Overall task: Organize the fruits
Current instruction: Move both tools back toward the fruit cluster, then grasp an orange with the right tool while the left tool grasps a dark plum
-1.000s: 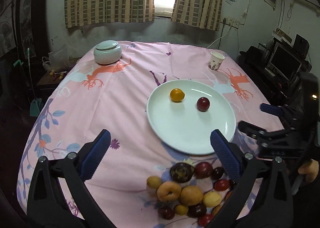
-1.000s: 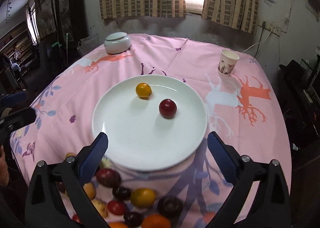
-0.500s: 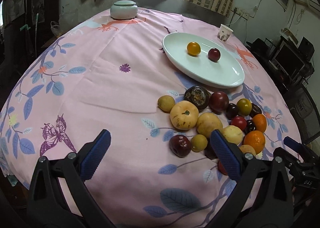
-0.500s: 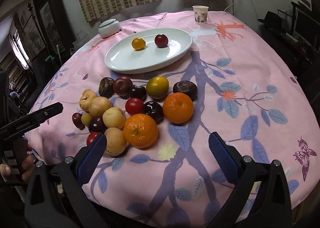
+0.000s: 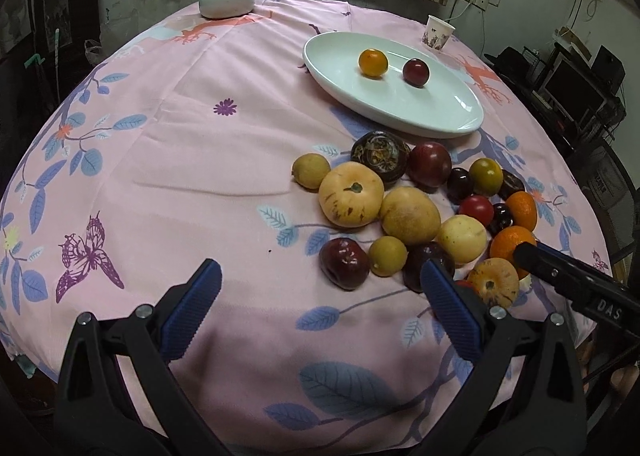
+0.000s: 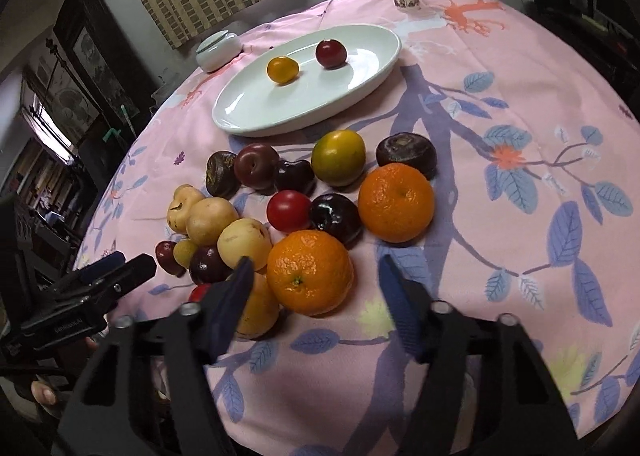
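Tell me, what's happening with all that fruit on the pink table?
A person is sorting fruit with two hand-held grippers. The white plate holds only a small orange fruit and a dark red one; the rest sit in a pile on the cloth. The right gripper is closing around the nearest orange, not pinching it yet. The left gripper is open, holding nothing.

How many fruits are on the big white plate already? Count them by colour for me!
On the white oval plate:
Orange-yellow round fruit: 1
Dark red round fruit: 1
Total: 2
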Action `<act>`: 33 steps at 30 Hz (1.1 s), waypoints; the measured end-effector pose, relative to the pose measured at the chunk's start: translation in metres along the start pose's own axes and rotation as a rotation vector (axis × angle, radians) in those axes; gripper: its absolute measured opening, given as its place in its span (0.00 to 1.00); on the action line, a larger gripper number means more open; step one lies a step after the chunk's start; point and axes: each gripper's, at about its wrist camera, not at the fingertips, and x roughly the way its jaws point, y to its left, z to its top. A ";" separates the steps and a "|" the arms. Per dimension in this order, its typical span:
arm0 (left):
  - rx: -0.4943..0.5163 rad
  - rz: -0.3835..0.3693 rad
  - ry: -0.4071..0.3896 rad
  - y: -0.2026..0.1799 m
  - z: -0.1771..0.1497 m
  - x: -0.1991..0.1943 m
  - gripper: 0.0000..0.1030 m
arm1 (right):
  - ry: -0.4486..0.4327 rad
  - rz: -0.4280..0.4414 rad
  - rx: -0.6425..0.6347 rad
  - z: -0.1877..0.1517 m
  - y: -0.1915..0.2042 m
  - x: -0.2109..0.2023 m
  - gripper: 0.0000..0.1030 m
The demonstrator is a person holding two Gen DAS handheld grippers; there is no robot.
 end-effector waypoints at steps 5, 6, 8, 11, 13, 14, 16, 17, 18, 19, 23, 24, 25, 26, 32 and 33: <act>-0.004 0.007 -0.006 0.004 0.002 0.000 0.98 | 0.021 0.010 0.003 0.003 0.004 0.006 0.49; -0.006 0.004 -0.005 0.005 0.002 0.000 0.98 | 0.029 0.017 0.012 0.004 0.003 0.009 0.49; -0.005 -0.001 0.000 0.006 0.004 0.003 0.98 | 0.050 0.033 0.030 0.007 0.001 0.015 0.49; -0.005 -0.007 0.015 0.006 0.008 0.009 0.98 | 0.058 0.058 0.041 0.008 0.000 0.016 0.45; -0.006 -0.007 0.022 0.007 0.012 0.014 0.98 | 0.039 0.068 0.034 0.007 0.001 0.010 0.45; -0.009 -0.005 0.027 0.008 0.014 0.017 0.98 | 0.029 0.073 0.031 0.007 0.002 0.007 0.45; -0.028 0.008 0.029 0.012 0.018 0.020 0.98 | 0.018 0.079 0.021 0.008 0.003 0.000 0.45; -0.036 0.015 0.029 0.014 0.018 0.020 0.98 | 0.016 0.084 0.023 0.008 0.003 -0.002 0.45; -0.041 0.019 0.036 0.016 0.019 0.020 0.98 | 0.016 0.089 0.027 0.008 0.002 -0.003 0.45; -0.043 0.015 0.053 0.017 0.018 0.021 0.98 | 0.018 0.091 0.032 0.007 0.001 -0.005 0.45; -0.025 0.004 0.101 0.012 0.007 0.023 0.98 | 0.026 0.093 0.032 0.006 -0.001 -0.006 0.45; -0.021 0.006 0.106 0.010 0.004 0.024 0.97 | 0.029 0.098 0.032 0.005 -0.001 -0.005 0.45; -0.028 0.004 0.111 0.010 0.003 0.025 0.89 | 0.032 0.101 0.030 0.005 0.000 -0.005 0.45; -0.040 0.003 0.118 0.012 0.002 0.026 0.82 | 0.032 0.102 0.027 0.005 0.000 -0.005 0.45; -0.046 0.006 0.106 0.010 0.002 0.027 0.71 | 0.035 0.106 0.035 0.003 -0.002 -0.007 0.45; -0.038 0.017 0.099 0.007 0.002 0.028 0.71 | 0.035 0.107 0.037 0.003 -0.002 -0.007 0.45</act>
